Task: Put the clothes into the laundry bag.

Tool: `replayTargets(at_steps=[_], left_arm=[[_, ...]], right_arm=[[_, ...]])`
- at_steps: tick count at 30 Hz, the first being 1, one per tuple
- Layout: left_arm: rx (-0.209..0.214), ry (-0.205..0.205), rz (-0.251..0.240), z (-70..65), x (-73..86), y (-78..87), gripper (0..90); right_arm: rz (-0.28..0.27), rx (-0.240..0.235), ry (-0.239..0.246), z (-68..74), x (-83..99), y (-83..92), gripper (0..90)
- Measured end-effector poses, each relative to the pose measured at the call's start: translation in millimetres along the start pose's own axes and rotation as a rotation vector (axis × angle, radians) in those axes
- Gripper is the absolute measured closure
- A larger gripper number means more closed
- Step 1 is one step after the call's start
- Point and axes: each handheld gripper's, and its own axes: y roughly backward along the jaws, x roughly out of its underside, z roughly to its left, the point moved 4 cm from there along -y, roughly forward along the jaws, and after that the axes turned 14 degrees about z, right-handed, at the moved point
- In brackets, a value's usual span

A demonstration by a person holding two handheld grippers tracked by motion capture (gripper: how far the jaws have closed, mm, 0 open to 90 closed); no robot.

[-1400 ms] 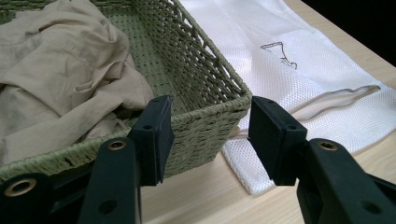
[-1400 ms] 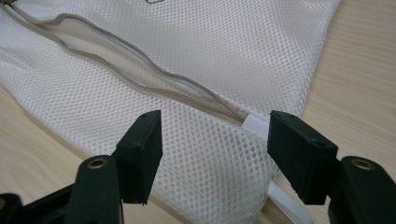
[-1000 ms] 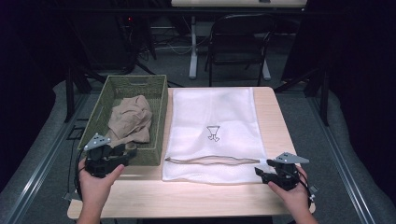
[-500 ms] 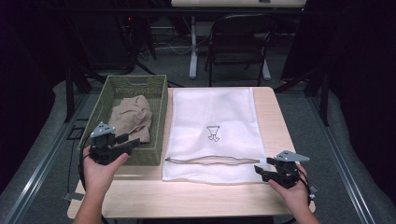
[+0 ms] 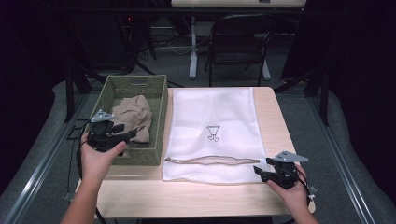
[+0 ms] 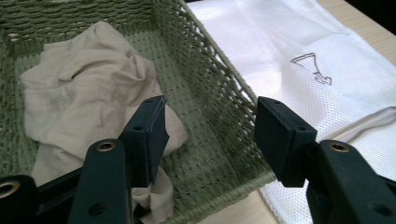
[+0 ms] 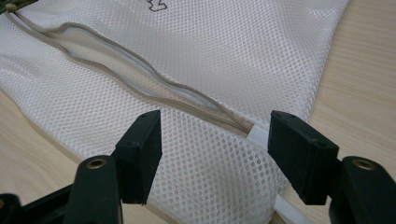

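Over the near end of the green woven basket [image 5: 156,112], the left gripper [image 5: 125,135] hangs with jaws apart above the crumpled beige cloth [image 6: 88,93]. The right gripper [image 5: 259,172], jaws also apart, sits at the white mesh bag's [image 5: 215,112] near right corner on the wooden table [image 5: 196,196].

Wide-apart right gripper [image 7: 212,154] over white mesh bag [image 7: 224,56], zipper [image 7: 140,81] agape.
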Motion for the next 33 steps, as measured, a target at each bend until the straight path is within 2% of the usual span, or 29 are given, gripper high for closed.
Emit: replayTargets(at_steps=[7, 14, 22, 25, 29, 33], left_arm=[[-0.012, 0.028, 0.022, 13.8, -13.2, 1.2, 44.0], [-0.023, 0.033, 0.046, 21.9, -22.7, -1.4, 44.2], [-0.022, 0.074, 0.049, 36.9, -37.4, -12.4, 44.4], [-0.036, 0.088, 0.069, 43.4, -41.3, -18.8, 44.4], [-0.032, 0.111, 0.074, 49.3, -45.9, -25.1, 45.4], [-0.045, 0.112, 0.094, 52.3, -50.7, -32.0, 47.0]], right_arm=[[-0.001, 0.002, 0.009, 1.2, -0.5, 1.9, 35.0], [0.0, 0.004, 0.012, 2.9, 0.7, 2.3, 35.0], [-0.008, 0.013, -0.006, 0.8, 3.8, 4.8, 35.0], [0.001, 0.014, -0.006, 0.1, 4.8, 5.1, 35.0], [0.001, 0.011, -0.009, -0.9, 6.4, 5.6, 35.0], [0.0, 0.017, -0.011, -1.2, 6.8, 6.0, 35.0]])
